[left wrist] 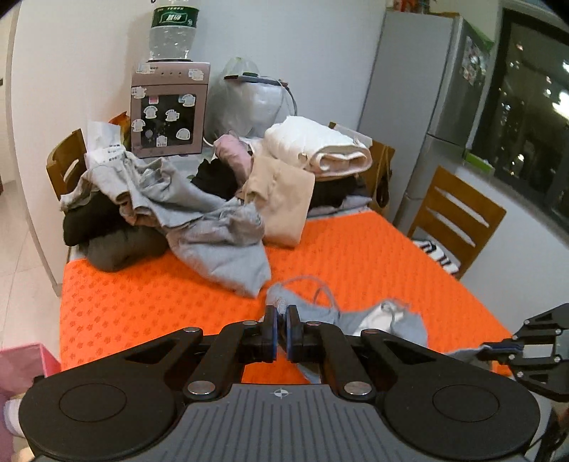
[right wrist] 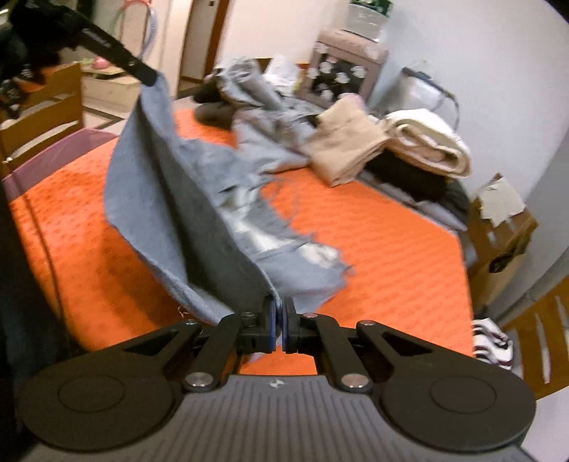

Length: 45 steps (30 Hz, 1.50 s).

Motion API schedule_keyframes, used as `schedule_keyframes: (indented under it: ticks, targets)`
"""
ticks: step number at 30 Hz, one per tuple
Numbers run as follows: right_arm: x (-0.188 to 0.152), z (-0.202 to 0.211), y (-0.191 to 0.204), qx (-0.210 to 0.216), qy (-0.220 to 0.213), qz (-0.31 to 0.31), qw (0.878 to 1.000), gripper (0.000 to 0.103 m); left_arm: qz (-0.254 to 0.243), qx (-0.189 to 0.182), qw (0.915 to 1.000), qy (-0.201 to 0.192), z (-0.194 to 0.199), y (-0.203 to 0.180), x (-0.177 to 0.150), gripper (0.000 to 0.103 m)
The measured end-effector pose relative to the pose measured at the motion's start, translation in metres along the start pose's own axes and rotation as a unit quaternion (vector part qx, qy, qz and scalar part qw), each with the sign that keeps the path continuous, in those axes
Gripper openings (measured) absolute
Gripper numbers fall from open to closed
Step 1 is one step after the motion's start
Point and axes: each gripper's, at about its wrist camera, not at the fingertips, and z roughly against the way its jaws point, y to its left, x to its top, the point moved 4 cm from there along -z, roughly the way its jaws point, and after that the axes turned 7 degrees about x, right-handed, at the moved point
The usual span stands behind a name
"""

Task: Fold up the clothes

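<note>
The left gripper (left wrist: 282, 332) is clamping its blue-padded fingers (left wrist: 272, 328) on a frayed edge of a pair of blue-grey denim shorts (right wrist: 170, 199), and the right gripper (right wrist: 279, 328) is pinching another edge of the same garment, its jaws pressed together with only cloth between them. The shorts are hanging stretched between the two grippers above the orange patterned table cover (left wrist: 355, 256), with the ragged hems and pale pocket linings trailing down onto it; in the right wrist view the cloth is blurring. Farther back on the table, a heap of unfolded clothes (left wrist: 170, 209) is lying, grey pieces draped over dark ones, and just beside it a folded beige garment (left wrist: 284, 202) is leaning against a rolled cream blanket (left wrist: 320, 149). Behind the heap, a small water dispenser (left wrist: 169, 110) with stickers is carrying an upturned bottle (left wrist: 172, 32). A wooden chair (left wrist: 458, 220) is standing at the table's right side.
</note>
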Motion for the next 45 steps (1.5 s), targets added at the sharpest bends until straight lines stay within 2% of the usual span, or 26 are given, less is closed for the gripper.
schedule_keyframes:
  ticks: [4, 8, 11, 13, 17, 20, 24, 29, 34, 36, 41, 45]
  targets:
    - [0.022, -0.021, -0.04, -0.015, 0.018, 0.001, 1.0, 0.003, 0.026, 0.009, 0.9993, 0.023, -0.035, -0.005, 0.022, 0.007]
    - [0.032, -0.059, -0.087, -0.01, 0.048, -0.012, 0.999, 0.003, 0.055, 0.028, 0.996, 0.065, -0.087, -0.004, 0.036, 0.007]
    - [0.027, -0.095, -0.122, 0.012, 0.073, -0.041, 0.996, 0.003, 0.071, 0.047, 0.9918, 0.095, -0.126, -0.003, 0.042, 0.007]
    - [0.023, -0.11, -0.132, 0.042, 0.076, -0.06, 0.994, 0.004, 0.08, 0.053, 0.9888, 0.114, -0.145, -0.001, 0.043, 0.007]
    - [0.022, -0.109, -0.121, 0.11, 0.055, -0.071, 0.99, 0.005, 0.083, 0.06, 0.9856, 0.135, -0.161, 0.0, 0.04, 0.007]
    - [0.021, -0.099, -0.108, 0.14, 0.05, -0.089, 0.985, 0.018, 0.084, 0.061, 0.984, 0.145, -0.166, 0.003, 0.038, 0.007]
    - [0.019, -0.089, -0.089, 0.15, 0.045, -0.132, 0.979, 0.039, 0.086, 0.059, 0.983, 0.151, -0.168, 0.005, 0.037, 0.007]
    - [0.016, -0.081, -0.072, 0.153, 0.041, -0.182, 0.97, 0.045, 0.079, 0.053, 0.9841, 0.15, -0.166, 0.006, 0.034, 0.007]
    - [0.008, -0.093, -0.056, 0.128, 0.068, -0.172, 0.974, 0.043, 0.081, 0.044, 0.9853, 0.144, -0.163, 0.006, 0.031, 0.007]
    - [0.008, -0.092, -0.055, 0.109, 0.068, -0.173, 0.977, 0.008, 0.082, 0.041, 0.9858, 0.14, -0.16, 0.007, 0.031, 0.007]
    - [0.024, -0.075, -0.078, 0.069, 0.031, -0.186, 0.98, 0.008, 0.095, 0.033, 0.9872, 0.124, -0.143, 0.012, 0.035, 0.007]
    - [0.04, -0.061, -0.099, 0.039, -0.001, -0.196, 0.98, 0.008, 0.083, 0.03, 0.9906, 0.104, -0.14, 0.01, 0.048, 0.007]
